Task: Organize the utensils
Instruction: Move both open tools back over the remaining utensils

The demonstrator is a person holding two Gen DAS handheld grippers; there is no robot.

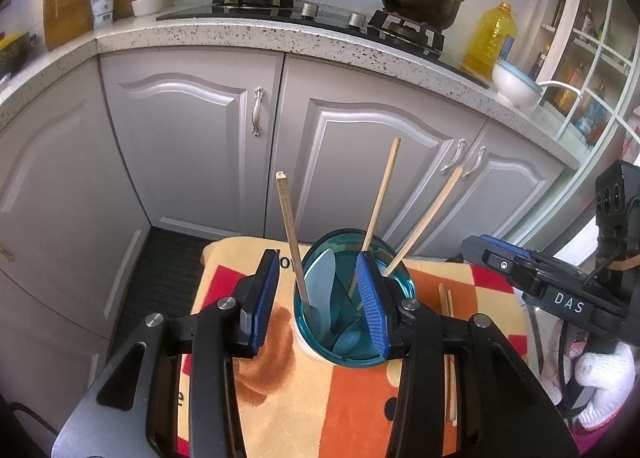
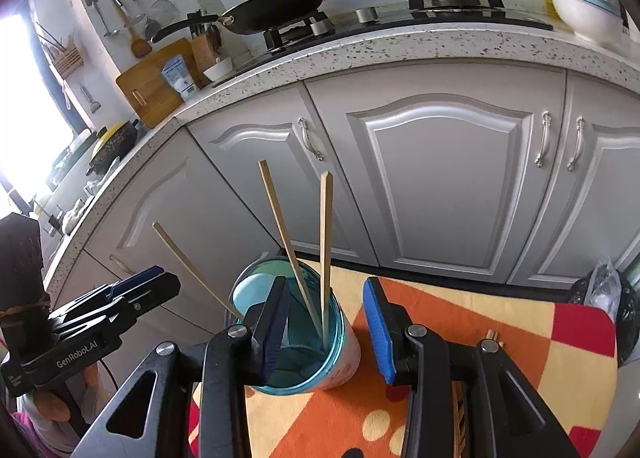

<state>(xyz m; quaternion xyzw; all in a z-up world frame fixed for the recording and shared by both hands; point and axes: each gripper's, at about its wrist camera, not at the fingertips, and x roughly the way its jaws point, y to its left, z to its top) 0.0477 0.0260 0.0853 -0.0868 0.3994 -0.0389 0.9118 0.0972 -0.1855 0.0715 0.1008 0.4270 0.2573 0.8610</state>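
We see the teal cup (image 1: 354,298) standing upright on the patterned cloth (image 1: 280,398), mouth up, so it can receive utensils. Three chopsticks (image 1: 380,194) stand in it, long axes near vertical, tips down, tops fanning outward against the rim. Spare chopsticks (image 1: 446,300) lie flat just beside the cup, probably next to go in. The left gripper (image 1: 318,298) and right gripper (image 2: 326,328) both hover at the cup, fingers spread apart, holding nothing.

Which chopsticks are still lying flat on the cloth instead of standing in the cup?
The pair on the cloth just right of the blue cup. The other three sticks stand upright inside that cup.
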